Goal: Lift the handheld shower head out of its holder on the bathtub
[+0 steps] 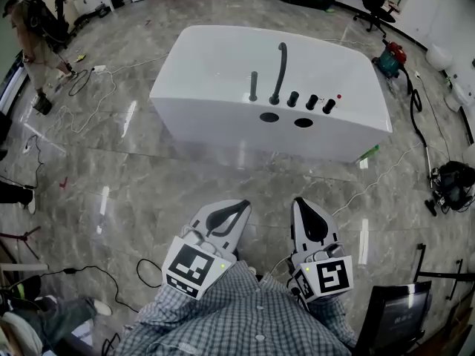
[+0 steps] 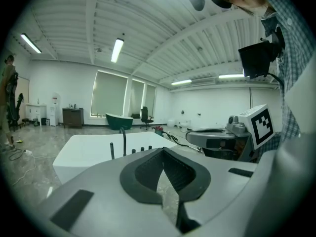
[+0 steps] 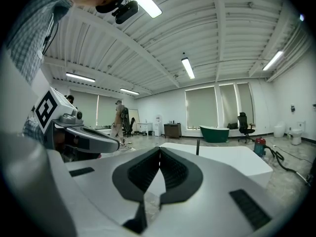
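Note:
A white bathtub (image 1: 223,58) stands on the marble floor some way ahead of me. On its near rim the handheld shower head (image 1: 253,86) stands upright as a slim dark rod in its holder. Beside it are a tall curved spout (image 1: 280,71) and three black knobs (image 1: 312,102). My left gripper (image 1: 241,205) and right gripper (image 1: 300,202) hang side by side close to my body, well short of the tub, both shut and empty. The left gripper view shows the tub (image 2: 89,149) and the rod (image 2: 112,150) beyond the shut jaws. The right gripper view shows the tub (image 3: 232,157) too.
A red vacuum (image 1: 391,54) with a long hose lies right of the tub. Cables trail over the floor at left, where a person (image 1: 30,28) stands. A dark screen on a stand (image 1: 393,310) is at lower right. A green tub (image 2: 118,121) stands far off.

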`<state>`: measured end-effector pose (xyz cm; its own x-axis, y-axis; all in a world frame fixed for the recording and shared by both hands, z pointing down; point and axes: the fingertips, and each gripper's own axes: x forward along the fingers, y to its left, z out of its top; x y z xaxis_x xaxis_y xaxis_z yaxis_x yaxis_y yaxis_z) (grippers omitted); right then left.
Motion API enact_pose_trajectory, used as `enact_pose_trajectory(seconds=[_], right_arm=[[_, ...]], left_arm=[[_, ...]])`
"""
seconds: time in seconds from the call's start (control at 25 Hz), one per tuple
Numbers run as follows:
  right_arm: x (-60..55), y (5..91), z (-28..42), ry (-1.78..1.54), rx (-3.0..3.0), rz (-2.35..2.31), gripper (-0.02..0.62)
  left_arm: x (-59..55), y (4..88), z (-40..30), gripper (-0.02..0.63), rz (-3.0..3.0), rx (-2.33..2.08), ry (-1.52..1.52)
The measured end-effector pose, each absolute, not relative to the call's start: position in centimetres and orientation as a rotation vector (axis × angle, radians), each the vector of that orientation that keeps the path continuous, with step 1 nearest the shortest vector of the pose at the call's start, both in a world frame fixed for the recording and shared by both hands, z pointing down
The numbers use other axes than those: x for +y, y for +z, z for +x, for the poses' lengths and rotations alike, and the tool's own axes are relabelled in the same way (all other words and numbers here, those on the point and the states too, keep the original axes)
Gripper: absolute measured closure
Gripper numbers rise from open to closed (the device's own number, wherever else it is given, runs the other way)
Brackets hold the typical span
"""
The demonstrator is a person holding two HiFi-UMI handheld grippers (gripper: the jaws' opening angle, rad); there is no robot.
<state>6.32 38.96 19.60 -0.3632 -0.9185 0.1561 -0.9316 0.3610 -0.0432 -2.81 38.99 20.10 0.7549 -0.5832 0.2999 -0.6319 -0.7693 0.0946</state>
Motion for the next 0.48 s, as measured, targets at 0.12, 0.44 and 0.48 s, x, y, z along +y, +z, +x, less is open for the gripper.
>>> enact_pose_trajectory(seconds=[0.12, 0.44, 0.48], right_arm=[[36.0, 19.5, 6.0, 0.183, -2.495, 1.722, 0.58], [29.9, 19.4, 4.3, 0.175, -2.458, 1.755, 0.58], [29.2, 19.3, 4.0, 0.171, -2.454, 1.756, 0.58]], left_arm=[[36.0, 20.1, -3.3, 0.597, 2.768, -0.958, 0.379], [29.5, 20.2, -4.9, 0.597, 2.786, -0.905, 0.374], [28.8, 20.2, -5.1, 0.597, 2.787, -0.901, 0.372]])
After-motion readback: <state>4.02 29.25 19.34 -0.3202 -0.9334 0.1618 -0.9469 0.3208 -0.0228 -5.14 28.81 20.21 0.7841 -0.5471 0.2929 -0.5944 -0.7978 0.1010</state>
